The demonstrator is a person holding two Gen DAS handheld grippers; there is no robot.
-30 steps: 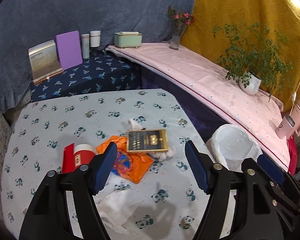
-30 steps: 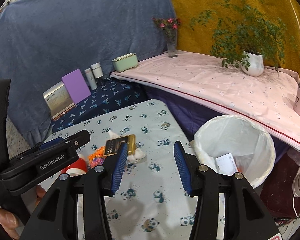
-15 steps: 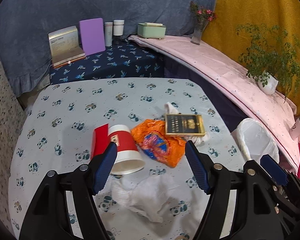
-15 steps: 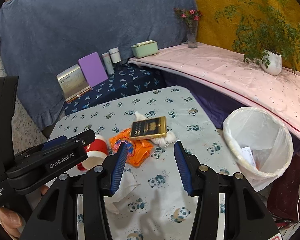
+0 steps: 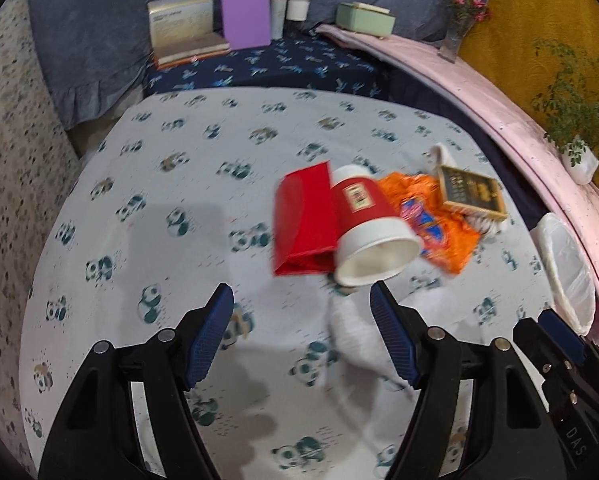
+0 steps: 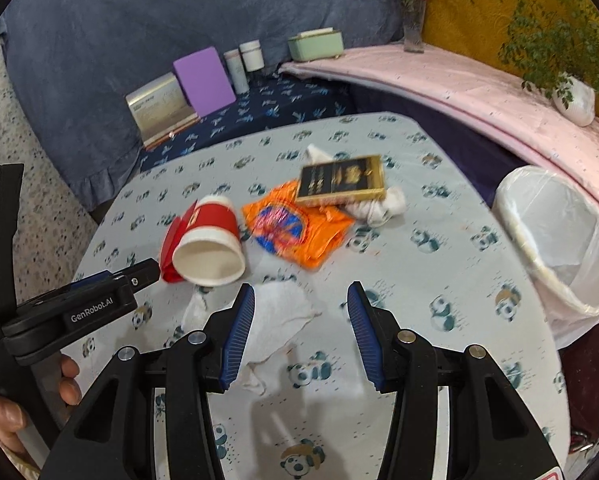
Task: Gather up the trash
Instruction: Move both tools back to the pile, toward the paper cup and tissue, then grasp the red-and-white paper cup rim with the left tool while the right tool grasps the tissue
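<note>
Trash lies on the panda-print table (image 5: 179, 168): a tipped red paper cup (image 5: 371, 224) (image 6: 211, 240) on a red packet (image 5: 303, 224), an orange wrapper (image 5: 431, 216) (image 6: 299, 228), a black and gold box (image 5: 471, 192) (image 6: 341, 180) over a crumpled tissue (image 6: 379, 204), and a flat white tissue (image 5: 363, 332) (image 6: 275, 320). My left gripper (image 5: 301, 300) is open and empty, short of the cup. My right gripper (image 6: 301, 298) is open and empty above the flat tissue. The left gripper shows in the right wrist view (image 6: 111, 284).
A white-lined trash bin (image 6: 559, 240) (image 5: 567, 264) stands off the table's right edge. Behind are a dark blue surface with boxes (image 5: 179, 24), a purple card (image 5: 245, 12) and jars, and a pink shelf (image 6: 459, 84) with a vase and a potted plant (image 6: 571, 96).
Both grippers swung left and lower toward the table. The trash pile now sits closer and further right in the left view; the bin slid toward the right edge. Both grippers stayed open.
</note>
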